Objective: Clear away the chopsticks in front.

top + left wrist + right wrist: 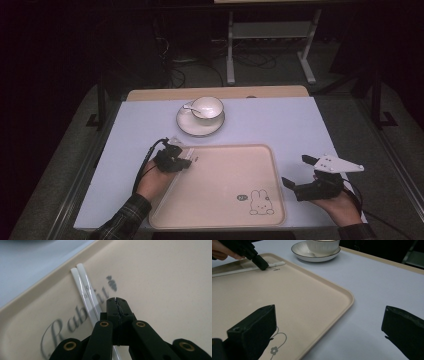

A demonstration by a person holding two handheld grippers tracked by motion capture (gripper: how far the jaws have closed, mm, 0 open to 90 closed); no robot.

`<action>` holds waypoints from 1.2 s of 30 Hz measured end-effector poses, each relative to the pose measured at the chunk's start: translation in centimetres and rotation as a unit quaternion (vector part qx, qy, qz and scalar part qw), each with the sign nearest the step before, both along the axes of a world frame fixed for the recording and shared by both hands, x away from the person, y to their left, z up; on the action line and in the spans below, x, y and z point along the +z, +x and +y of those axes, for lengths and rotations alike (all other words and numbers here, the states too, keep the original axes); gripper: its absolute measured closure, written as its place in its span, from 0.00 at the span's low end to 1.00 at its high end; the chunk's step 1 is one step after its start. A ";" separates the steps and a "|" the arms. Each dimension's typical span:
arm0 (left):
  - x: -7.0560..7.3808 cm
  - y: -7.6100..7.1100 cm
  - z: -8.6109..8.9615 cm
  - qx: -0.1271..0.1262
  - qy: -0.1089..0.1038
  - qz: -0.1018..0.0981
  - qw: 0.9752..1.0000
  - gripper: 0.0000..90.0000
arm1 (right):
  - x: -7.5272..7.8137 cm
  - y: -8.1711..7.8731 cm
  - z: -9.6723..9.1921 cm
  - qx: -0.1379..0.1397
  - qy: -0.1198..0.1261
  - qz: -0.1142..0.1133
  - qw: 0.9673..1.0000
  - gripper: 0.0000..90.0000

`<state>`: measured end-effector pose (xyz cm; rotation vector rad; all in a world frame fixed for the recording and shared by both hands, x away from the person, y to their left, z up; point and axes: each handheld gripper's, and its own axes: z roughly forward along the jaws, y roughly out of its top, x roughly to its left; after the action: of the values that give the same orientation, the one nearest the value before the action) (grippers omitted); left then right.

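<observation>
A beige tray (225, 170) with a rabbit print lies on the table in front of me. A pair of white chopsticks (86, 290) rests along the tray's far left edge (244, 270). My left gripper (187, 160) sits low over that corner, its jaws shut tight against each other (117, 301), with the chopsticks running beside and under them, not between them. In the right gripper view its tip (263, 265) touches down next to the chopsticks. My right gripper (298, 171) hovers just right of the tray, jaws wide open and empty (329, 310).
A white bowl (207, 106) with a spoon (189, 106) in it stands on a saucer (200, 127) beyond the tray. The pale blue table mat (295, 125) ends at a wooden edge at the back. A white desk frame (270, 30) stands behind.
</observation>
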<state>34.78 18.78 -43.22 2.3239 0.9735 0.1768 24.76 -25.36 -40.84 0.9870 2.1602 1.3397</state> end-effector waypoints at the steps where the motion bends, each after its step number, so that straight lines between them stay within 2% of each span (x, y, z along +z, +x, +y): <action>1: 0.0 -0.2 0.3 0.003 0.001 0.000 1.000 1.00 | 0.0 0.0 0.0 0.000 0.000 0.000 1.000 0.00; 15: 0.1 -2.1 3.7 0.028 -0.005 0.004 1.000 0.99 | 0.0 0.0 0.0 -0.001 0.001 0.000 1.000 0.00; 30: 0.2 -2.8 4.6 0.035 -0.002 0.005 0.999 0.98 | 0.0 0.0 0.0 -0.001 0.000 0.001 1.000 0.00; 32: 0.5 -2.8 4.7 0.031 -0.007 -0.002 0.999 0.93 | 0.0 0.0 0.0 0.000 0.000 0.001 1.000 0.00; 33: 1.2 -3.0 5.0 0.025 -0.023 -0.020 0.999 0.88 | 0.0 0.0 0.0 0.000 0.000 0.001 1.000 0.00; 34: 1.2 -3.0 5.0 0.025 -0.023 -0.020 0.999 0.84 | 0.0 0.0 0.0 0.000 0.000 0.001 1.000 0.00; 35: 1.6 -3.1 5.1 0.022 -0.031 -0.028 0.999 0.78 | 0.0 0.0 0.0 0.000 0.000 0.001 1.000 0.00; 36: 2.0 -3.2 5.4 0.020 -0.040 -0.035 0.998 0.78 | 0.0 0.0 0.0 0.000 0.000 0.001 1.000 0.00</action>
<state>31.56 24.14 -41.26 2.2124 0.9762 0.2298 24.78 -25.39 -40.87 0.9886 2.1619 1.3383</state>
